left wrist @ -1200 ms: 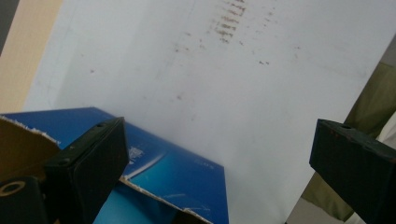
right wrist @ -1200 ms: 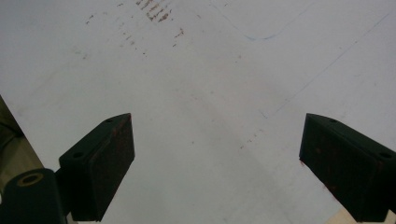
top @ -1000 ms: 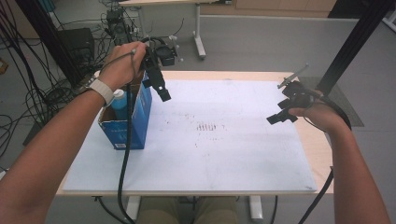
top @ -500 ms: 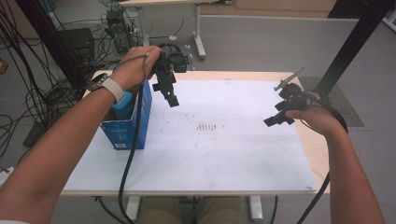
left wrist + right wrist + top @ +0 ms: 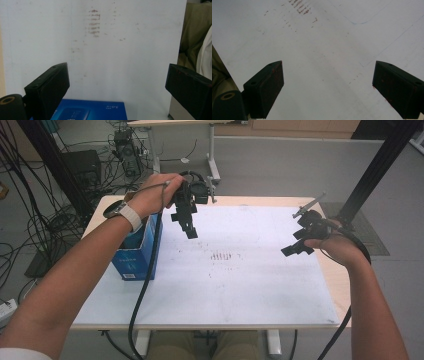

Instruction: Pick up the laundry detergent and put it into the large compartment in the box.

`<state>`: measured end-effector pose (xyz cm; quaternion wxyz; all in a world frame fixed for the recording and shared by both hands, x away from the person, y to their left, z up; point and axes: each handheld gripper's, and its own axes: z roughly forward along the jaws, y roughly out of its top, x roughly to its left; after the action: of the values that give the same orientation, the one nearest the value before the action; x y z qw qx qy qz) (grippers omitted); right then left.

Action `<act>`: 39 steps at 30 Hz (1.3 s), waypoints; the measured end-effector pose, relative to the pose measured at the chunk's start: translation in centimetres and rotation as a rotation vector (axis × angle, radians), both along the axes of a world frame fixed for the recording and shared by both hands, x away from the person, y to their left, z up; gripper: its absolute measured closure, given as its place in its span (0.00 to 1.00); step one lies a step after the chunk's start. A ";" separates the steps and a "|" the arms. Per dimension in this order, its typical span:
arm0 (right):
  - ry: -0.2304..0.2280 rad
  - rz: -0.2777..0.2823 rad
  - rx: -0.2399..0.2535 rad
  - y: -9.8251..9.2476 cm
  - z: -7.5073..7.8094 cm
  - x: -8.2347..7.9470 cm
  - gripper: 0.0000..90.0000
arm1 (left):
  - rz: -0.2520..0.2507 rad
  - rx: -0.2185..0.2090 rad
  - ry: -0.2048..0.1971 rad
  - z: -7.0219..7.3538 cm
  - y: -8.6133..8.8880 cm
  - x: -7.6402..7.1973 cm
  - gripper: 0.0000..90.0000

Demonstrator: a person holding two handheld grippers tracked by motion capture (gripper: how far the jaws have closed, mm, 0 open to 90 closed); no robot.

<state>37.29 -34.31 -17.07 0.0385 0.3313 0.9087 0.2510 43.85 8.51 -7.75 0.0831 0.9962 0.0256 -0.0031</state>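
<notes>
- Since the earlier frames, the left gripper (image 5: 190, 227) had swung away from the blue box (image 5: 137, 254) and out over the white sheet (image 5: 240, 285); a second before it had hung right at the box's far corner, and half a second before it was already clear of it; the right gripper (image 5: 295, 249) had barely shifted, staying near the sheet's right edge.
- The left gripper was released, its jaws standing wide apart with nothing between them; in the left gripper view the bare sheet (image 5: 120, 62) lay between the two black jaws.
- The blue box sat just below and behind that gripper's jaws; its printed blue top (image 5: 92, 110) showed at the bottom of the left gripper view, between the jaws and nearer than the sheet; from above it stood on the table's left side, under the person's left forearm (image 5: 85, 265).
- A patch of reddish-brown smears (image 5: 222, 256) lay ahead of the left gripper's jaws (image 5: 93, 23); it sat between the two grippers.
- The right gripper was also released, jaws spread and holding nothing; the plain sheet (image 5: 324, 70) lay beneath them, with the same smears (image 5: 298, 7) far ahead and to the left of its jaws.
- The right hand (image 5: 332, 242) held that gripper above the sheet, well apart from the box.
</notes>
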 end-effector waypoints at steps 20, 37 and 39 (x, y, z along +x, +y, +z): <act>0.006 -0.014 -0.003 0.0 -0.1 -0.3 0.11 | -0.015 -0.019 0.001 -1.4 -0.5 0.1 0.06; 0.004 -0.007 -0.001 0.2 -0.2 -0.1 0.11 | 0.002 -0.024 -0.001 -1.5 0.0 0.0 0.06; 0.009 -0.013 -0.002 0.2 -0.3 -0.2 0.11 | 0.002 -0.024 0.001 -1.6 -0.1 0.0 0.06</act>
<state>37.09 -34.15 -17.35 0.0365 0.3383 0.9069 0.2485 43.89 8.44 -9.34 0.0948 0.9951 0.0266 -0.0039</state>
